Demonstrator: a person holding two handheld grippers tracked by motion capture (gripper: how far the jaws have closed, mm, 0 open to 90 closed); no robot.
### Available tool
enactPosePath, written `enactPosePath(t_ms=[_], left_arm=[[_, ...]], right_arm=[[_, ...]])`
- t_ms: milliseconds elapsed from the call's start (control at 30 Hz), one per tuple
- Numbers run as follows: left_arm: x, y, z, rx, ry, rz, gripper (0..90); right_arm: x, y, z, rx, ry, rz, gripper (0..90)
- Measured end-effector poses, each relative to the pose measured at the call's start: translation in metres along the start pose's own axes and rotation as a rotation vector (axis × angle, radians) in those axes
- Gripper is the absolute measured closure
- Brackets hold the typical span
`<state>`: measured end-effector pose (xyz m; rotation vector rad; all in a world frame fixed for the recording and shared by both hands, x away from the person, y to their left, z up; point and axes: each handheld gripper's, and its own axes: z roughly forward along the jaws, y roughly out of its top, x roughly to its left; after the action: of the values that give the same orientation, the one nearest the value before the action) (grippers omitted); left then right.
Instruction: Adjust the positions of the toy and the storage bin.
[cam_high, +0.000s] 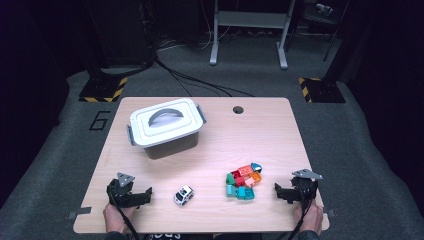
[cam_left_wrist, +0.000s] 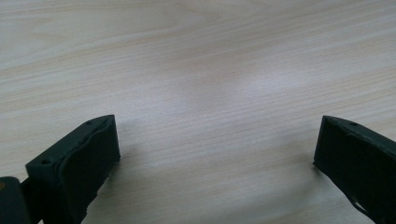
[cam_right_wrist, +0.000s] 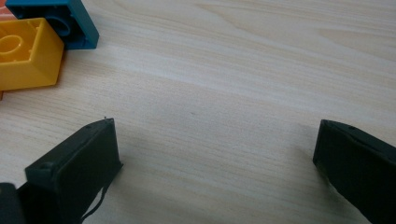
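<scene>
A lidded box (cam_high: 166, 127) sits far back on the bench (cam_high: 260, 130), a toy car (cam_high: 184, 195) between my left hand-held gripper (cam_high: 142, 195) and the bricks (cam_high: 243, 182), just beside my right hand-held gripper (cam_high: 281, 192); both are spread wide, empty.

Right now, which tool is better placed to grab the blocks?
Right. The right tool sits open just beside the block pile, while the left tool is beyond the toy car.
</scene>
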<state>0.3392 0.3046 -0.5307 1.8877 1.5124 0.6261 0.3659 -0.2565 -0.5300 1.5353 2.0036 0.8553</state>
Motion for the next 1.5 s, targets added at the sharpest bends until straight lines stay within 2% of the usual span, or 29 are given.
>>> enactPosePath(t_ms=[67,133,300,500,700,967,1067,1267,1433,1500], left_arm=[[-0.003,0.001,-0.001,-0.003,-0.005,0.006,0.0],[-0.008,0.001,-0.003,-0.008,-0.028,0.005,0.0],[-0.024,0.003,-0.006,-0.024,-0.057,0.030,0.0],[-0.038,0.010,-0.008,-0.026,-0.112,0.051,0.0],[-0.052,0.015,-0.015,-0.057,-0.154,0.064,0.0],[-0.069,0.023,-0.020,-0.070,-0.218,0.119,0.0],[-0.076,0.024,-0.019,-0.066,-0.243,0.129,0.0],[-0.092,0.026,-0.015,-0.040,-0.267,0.176,0.0],[-0.101,0.026,-0.011,-0.021,-0.274,0.225,0.0],[-0.103,0.026,-0.009,-0.012,-0.280,0.232,0.0]], right_arm=[[0.000,0.000,0.000,0.002,0.000,-0.001,0.0],[0.000,0.000,0.000,0.001,-0.001,0.002,0.0],[0.001,0.000,0.000,0.001,0.001,0.003,0.0],[0.001,0.001,0.001,0.002,0.002,-0.006,0.0],[0.001,0.001,0.001,0.003,0.003,-0.010,0.0],[0.002,0.001,0.001,0.005,0.004,-0.005,0.0],[0.002,0.001,0.001,0.005,0.005,-0.005,0.0],[0.002,0.001,0.001,0.005,0.004,-0.005,0.0],[0.002,0.001,0.001,0.004,0.004,-0.006,0.0],[0.002,0.001,0.001,0.004,0.004,-0.006,0.0]])
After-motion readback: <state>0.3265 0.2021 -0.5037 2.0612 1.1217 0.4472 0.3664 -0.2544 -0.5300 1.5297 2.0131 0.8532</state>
